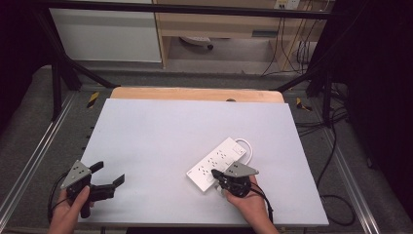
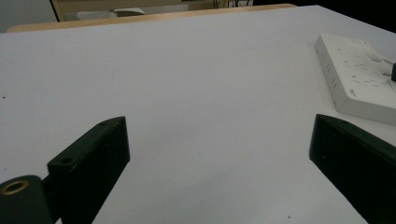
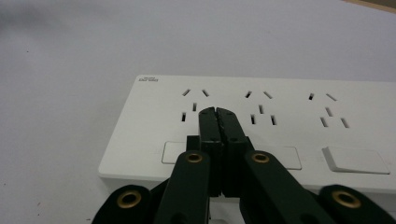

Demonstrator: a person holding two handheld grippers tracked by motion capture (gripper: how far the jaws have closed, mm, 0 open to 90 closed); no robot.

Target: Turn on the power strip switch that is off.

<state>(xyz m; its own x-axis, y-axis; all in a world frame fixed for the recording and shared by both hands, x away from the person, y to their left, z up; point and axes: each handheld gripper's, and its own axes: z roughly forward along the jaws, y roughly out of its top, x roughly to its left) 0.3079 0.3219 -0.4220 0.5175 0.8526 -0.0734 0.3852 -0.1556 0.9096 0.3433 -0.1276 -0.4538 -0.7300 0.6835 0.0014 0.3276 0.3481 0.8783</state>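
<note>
A white power strip (image 1: 217,164) lies at an angle on the right half of the white tabletop (image 1: 170,131), its white cord (image 1: 249,146) looped at the far end. My right gripper (image 1: 215,174) is shut, and its tips hang over the strip's near end. In the right gripper view the closed jaws (image 3: 217,113) lie over the strip's face (image 3: 299,107), between socket holes and above a row of rocker switches (image 3: 356,160). My left gripper (image 1: 109,172) is open at the near left, well away from the strip. In the left gripper view (image 2: 219,135) its jaws stand wide apart, with the strip (image 2: 359,70) off to the right.
A wooden table edge (image 1: 195,93) runs along the back of the white top. Black frame bars (image 1: 58,78) and metal rails (image 1: 29,156) flank the table. Dark cables (image 1: 336,161) lie on the floor to the right. Bare white surface spreads between the grippers.
</note>
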